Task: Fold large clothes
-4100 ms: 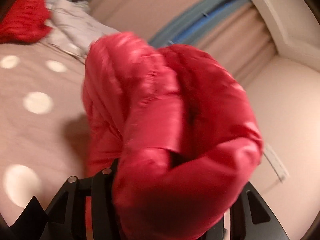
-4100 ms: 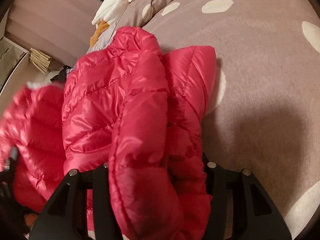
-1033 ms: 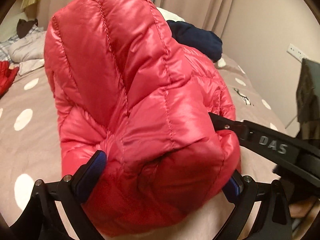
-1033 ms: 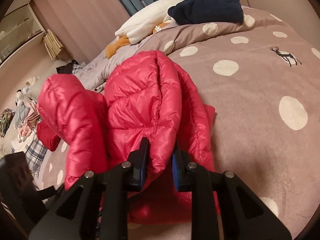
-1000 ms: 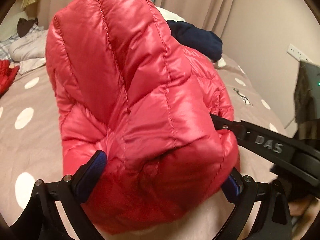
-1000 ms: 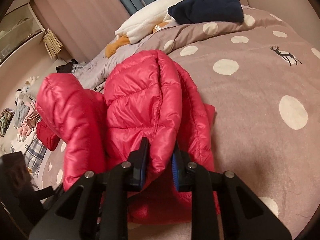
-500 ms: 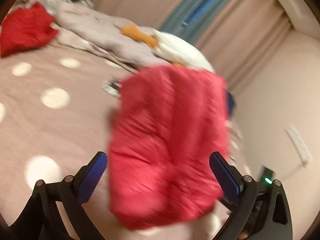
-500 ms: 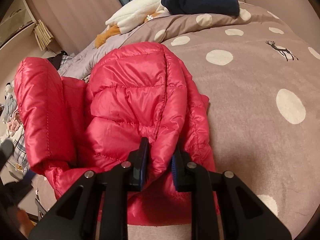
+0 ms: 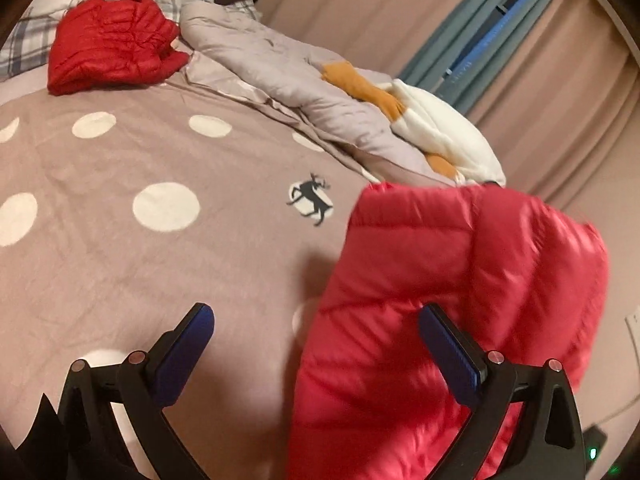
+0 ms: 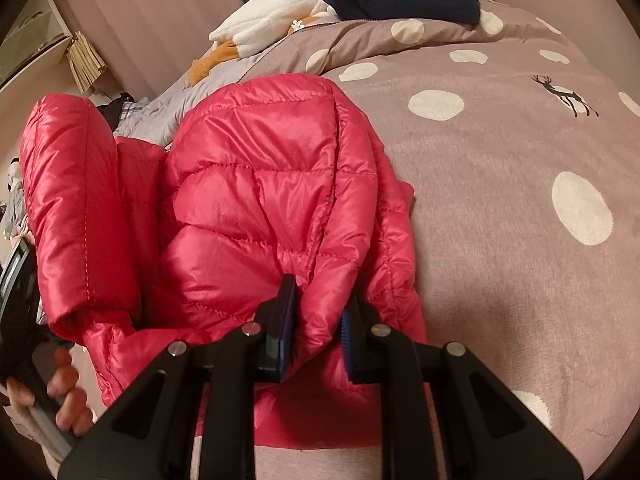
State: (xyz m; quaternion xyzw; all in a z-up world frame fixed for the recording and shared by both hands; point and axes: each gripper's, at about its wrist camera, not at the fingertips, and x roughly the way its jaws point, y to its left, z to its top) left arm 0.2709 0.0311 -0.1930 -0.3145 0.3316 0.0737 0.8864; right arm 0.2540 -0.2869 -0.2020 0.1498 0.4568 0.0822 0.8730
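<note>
Right gripper [image 10: 316, 320] pinches the shiny red quilted puffer jacket's [image 10: 272, 184] hem; left gripper [image 9: 316, 340] is spread wide, empty. Regrab the sleeve at 9 o'clock, fold inward flat.

Spotted bed [image 9: 120, 260], pink puffer jacket [image 10: 272, 200], red jacket [image 9: 112, 52], grey quilt [image 9: 280, 76]

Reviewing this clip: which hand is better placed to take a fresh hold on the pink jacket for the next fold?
Left. The left tongs stand open and free, beside the pink jacket. The right tongs are clamped on a fold of it, pinning it on the bedspread.
</note>
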